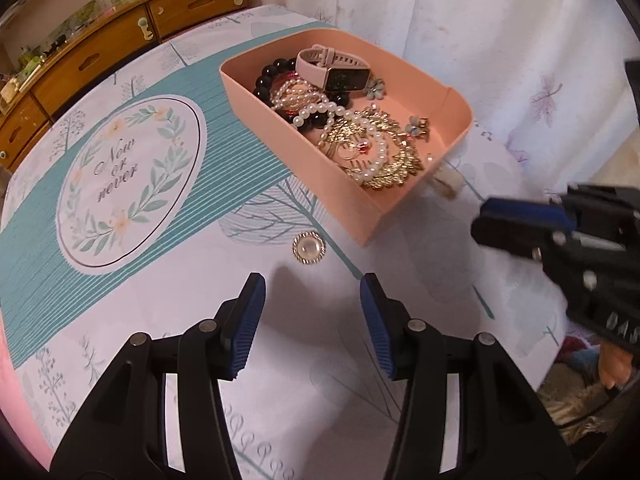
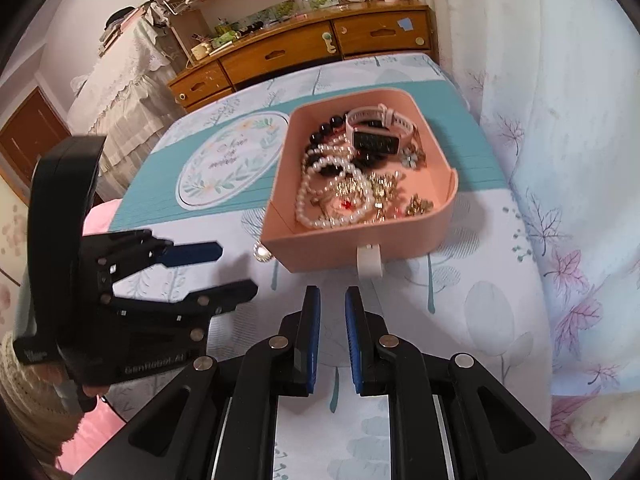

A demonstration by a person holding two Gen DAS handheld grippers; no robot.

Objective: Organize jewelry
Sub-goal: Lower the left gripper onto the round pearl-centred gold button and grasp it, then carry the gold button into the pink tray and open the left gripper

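**Now over the bed: two grippers near a pink jewelry tray**

Looking first from the left wrist, we see our left gripper [image 1: 312, 284] with its blue-padded jaws apart and nothing between them, poised above a floral bedspread [image 1: 160, 280]. Just beyond the fingertips a round pearl-and-gold brooch [image 1: 308, 248] lies alone on the fabric, close beside the near corner of a pink tray [image 1: 280, 120]. Inside the tray we make out a pink smartwatch [image 1: 332, 68], a black bead bracelet [image 1: 268, 76], pearl strands [image 1: 320, 110] and a gold leaf piece [image 1: 396, 160], all tangled together. At the right edge the right gripper [image 1: 480, 220] enters, blurred, its jaws drawn close together. A wooden dresser [image 1: 80, 64] stands behind the bed.

Next, from the right wrist, we see our right gripper [image 2: 333, 292] with its jaws nearly together, only a narrow gap between the pads, and nothing in it. It points toward a white tab [image 2: 370, 262] on the tray's [image 2: 360, 248] near wall. The brooch [image 2: 262, 254] peeks out beside the tray's left corner. At the left, the left gripper [image 2: 236, 270] hangs with its fingers spread, held by a hand in a knitted sleeve [image 2: 24, 380].
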